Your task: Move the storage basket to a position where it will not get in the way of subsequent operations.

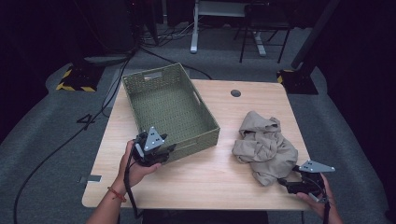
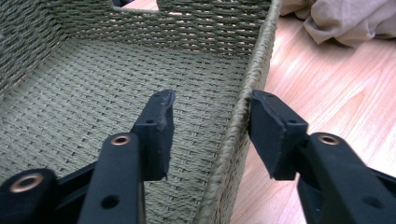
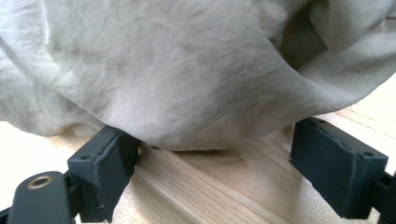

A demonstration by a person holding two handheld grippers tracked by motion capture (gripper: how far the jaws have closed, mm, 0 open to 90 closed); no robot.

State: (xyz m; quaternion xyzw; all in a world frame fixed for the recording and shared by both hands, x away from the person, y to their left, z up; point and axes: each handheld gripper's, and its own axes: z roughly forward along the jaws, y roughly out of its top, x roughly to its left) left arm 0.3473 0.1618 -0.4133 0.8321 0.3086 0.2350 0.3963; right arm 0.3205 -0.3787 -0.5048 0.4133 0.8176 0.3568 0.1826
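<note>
My left claw (image 2: 210,135) straddles the green basket's (image 1: 154,81) near wall, jaws apart, not yet pinching. My right claw (image 3: 215,172) gapes at the crumpled beige cloth's (image 1: 264,144) edge. The cloth lies on the table (image 1: 210,177); nothing is in the basket.

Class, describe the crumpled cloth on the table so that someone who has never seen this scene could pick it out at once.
Start at the light wooden table. Its left half holds a green woven basket; look instead at the right half, near the front edge. There lies the cloth, a soft beige crumpled heap, the one limp, shapeless thing beside the stiff-walled basket.
</note>
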